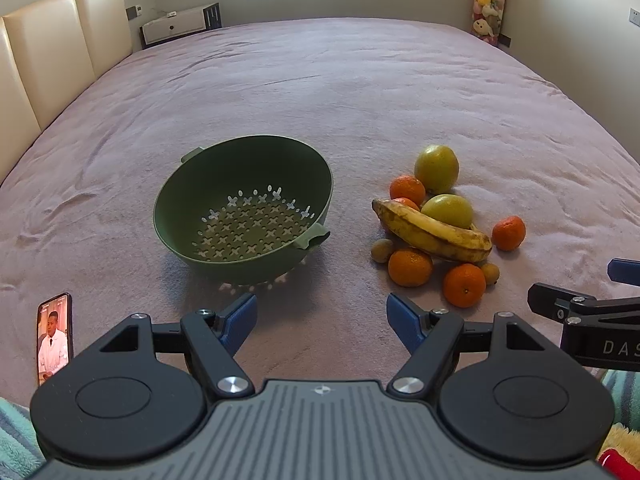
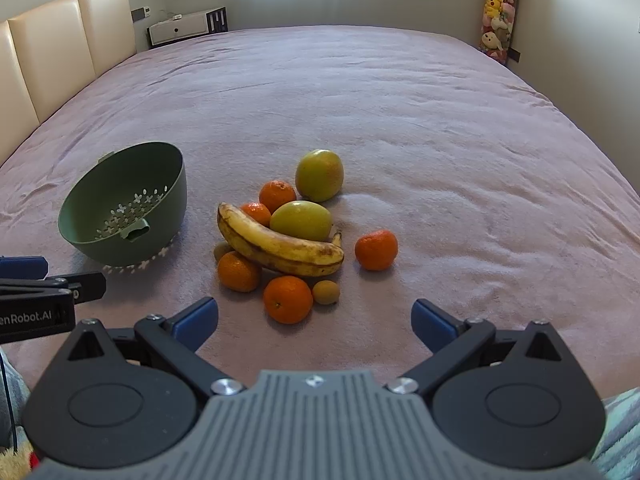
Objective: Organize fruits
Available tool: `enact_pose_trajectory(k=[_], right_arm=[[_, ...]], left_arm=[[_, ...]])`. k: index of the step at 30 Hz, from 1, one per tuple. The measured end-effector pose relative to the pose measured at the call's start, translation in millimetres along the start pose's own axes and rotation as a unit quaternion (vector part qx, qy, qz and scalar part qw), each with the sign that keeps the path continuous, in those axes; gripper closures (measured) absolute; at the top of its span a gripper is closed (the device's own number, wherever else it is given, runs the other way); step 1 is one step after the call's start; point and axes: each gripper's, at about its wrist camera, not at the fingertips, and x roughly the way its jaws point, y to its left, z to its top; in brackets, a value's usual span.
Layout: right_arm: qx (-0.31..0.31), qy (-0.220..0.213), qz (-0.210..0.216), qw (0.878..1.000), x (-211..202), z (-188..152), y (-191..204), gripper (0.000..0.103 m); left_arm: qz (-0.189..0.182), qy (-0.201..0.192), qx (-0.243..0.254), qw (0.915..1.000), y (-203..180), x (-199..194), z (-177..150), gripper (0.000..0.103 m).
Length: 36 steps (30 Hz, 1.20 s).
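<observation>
A green colander bowl (image 1: 244,208) lies tilted and empty on the pink bed cover; it also shows in the right wrist view (image 2: 124,204). To its right is a heap of fruit: a spotted banana (image 1: 432,232) (image 2: 276,246), two yellow-green apples (image 1: 436,168) (image 2: 320,176), several mandarins (image 1: 464,284) (image 2: 288,298) and small brown fruits (image 2: 326,292). One mandarin (image 2: 376,250) lies apart on the right. My left gripper (image 1: 322,320) is open and empty, near the bowl's front. My right gripper (image 2: 314,320) is open and empty, just before the heap.
A phone (image 1: 54,338) with its screen lit lies at the near left of the bed. A cream headboard (image 1: 48,48) runs along the left. A white bedside unit (image 1: 176,26) and a hanging stack of plush toys (image 1: 490,0) stand at the back.
</observation>
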Motion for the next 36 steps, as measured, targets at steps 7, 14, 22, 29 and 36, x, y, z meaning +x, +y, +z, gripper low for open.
enact_pose_trajectory(k=[7, 14, 22, 29, 36], right_arm=[[0.004, 0.0, 0.0, 1.0, 0.8, 0.7, -0.4, 0.004], [0.006, 0.0, 0.0, 1.0, 1.0, 0.5, 0.0, 0.004], [0.006, 0.0, 0.0, 1.0, 1.0, 0.0, -0.6, 0.004], [0.009, -0.001, -0.001, 1.0, 1.2, -0.8, -1.5, 0.004], [0.01, 0.001, 0.0, 1.0, 1.9, -0.9, -2.0, 0.004]], left_arm=[[-0.004, -0.005, 0.0, 1.0, 1.0, -2.5, -1.3, 0.017], [-0.007, -0.009, -0.001, 0.9999, -0.4, -4.0, -0.7, 0.017], [-0.013, -0.011, 0.001, 0.9999, -2.8, -4.5, 0.0, 0.017], [-0.014, -0.012, 0.0, 0.9998, -2.4, -4.0, -0.2, 0.017], [-0.015, -0.012, 0.0, 0.9998, -2.7, -4.1, 0.1, 0.017]])
